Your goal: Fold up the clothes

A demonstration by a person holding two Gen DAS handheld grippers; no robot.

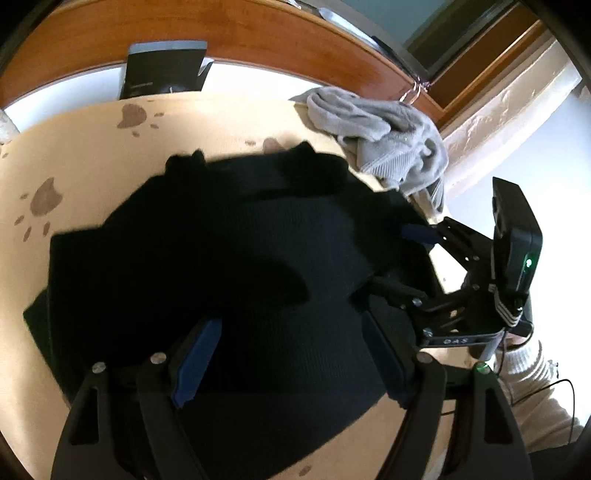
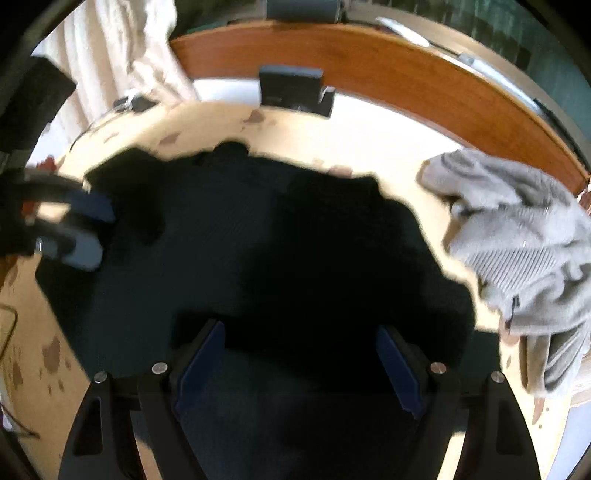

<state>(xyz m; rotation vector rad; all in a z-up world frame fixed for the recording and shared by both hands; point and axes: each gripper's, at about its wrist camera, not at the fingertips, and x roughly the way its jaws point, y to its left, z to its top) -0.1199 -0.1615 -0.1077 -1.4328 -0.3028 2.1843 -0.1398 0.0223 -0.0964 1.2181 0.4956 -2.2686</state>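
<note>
A black ribbed garment (image 1: 229, 251) (image 2: 258, 240) lies spread flat on a cream cover with brown paw prints (image 1: 85, 147) (image 2: 369, 144). My left gripper (image 1: 291, 358) hangs just above its near part, blue pads wide apart and open, nothing pinched. It shows again at the garment's left edge in the right wrist view (image 2: 86, 230). My right gripper (image 2: 301, 365) is also open over the near part of the black cloth. In the left wrist view it reaches in at the garment's right edge (image 1: 404, 262). A crumpled grey garment (image 1: 388, 140) (image 2: 517, 236) lies at the far right.
A dark box (image 1: 162, 70) (image 2: 291, 88) stands beyond the cover's far edge, before a curved wooden board (image 1: 258, 33) (image 2: 406, 77). A person's light knitted sleeve (image 1: 524, 365) is behind the right gripper. The grey garment hangs over the cover's right edge. A thin cable (image 2: 11, 332) lies at the left.
</note>
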